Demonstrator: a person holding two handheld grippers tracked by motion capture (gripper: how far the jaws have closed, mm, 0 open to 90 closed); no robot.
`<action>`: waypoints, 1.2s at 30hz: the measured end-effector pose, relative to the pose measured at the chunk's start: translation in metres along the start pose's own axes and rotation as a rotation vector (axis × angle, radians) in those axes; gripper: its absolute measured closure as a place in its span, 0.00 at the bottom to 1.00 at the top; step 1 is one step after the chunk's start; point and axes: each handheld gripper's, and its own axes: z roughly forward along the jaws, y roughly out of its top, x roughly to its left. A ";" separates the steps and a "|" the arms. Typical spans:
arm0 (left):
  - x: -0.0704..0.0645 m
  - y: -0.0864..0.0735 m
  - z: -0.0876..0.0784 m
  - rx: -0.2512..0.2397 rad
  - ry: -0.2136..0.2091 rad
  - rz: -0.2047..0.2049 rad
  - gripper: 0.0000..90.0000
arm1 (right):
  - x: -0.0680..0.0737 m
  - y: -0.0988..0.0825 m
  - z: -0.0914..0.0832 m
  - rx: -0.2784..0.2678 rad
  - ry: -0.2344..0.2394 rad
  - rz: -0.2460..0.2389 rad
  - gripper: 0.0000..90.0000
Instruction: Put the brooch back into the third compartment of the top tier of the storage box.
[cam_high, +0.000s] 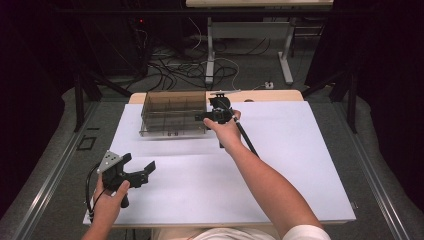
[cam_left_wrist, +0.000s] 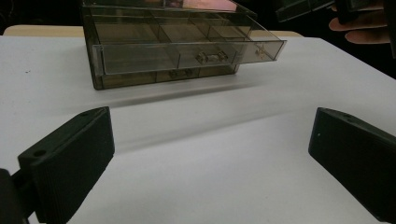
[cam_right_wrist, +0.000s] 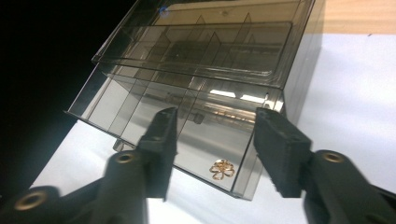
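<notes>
In the high view my right gripper sits just above the middle of the frame, at the right-hand end of the smoky clear organizer box, which stands on the white table in the upper centre-left of the picture. In the right gripper view the box's top drawer is pulled out toward me, and a small gold flower-shaped charm lies in its near right compartment, low and centre-right in that frame. My right jaws stand parted above that drawer, one to each side of the compartment, and nothing is pinched between them; the charm lies on the drawer floor, free of both pads. The drawer's dividers run away toward the upper middle of that frame, under the clear lid. My left gripper is at the lower left of the high view, held in the left hand over the near left part of the table, well apart from the box. In the left gripper view its jaws are spread wide at the two lower corners, bare tabletop between them and nothing gripped, with the box across the upper centre.
</notes>
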 end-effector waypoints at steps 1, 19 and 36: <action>0.000 0.000 0.000 0.000 0.000 0.000 0.00 | 0.001 0.000 -0.002 0.000 -0.004 0.001 0.52; 0.000 0.000 0.000 0.001 -0.002 -0.001 0.00 | 0.003 -0.005 -0.025 -0.042 -0.073 -0.072 0.30; 0.000 0.000 0.000 0.005 0.000 -0.001 0.00 | -0.003 -0.020 -0.051 -0.081 -0.064 -0.103 0.06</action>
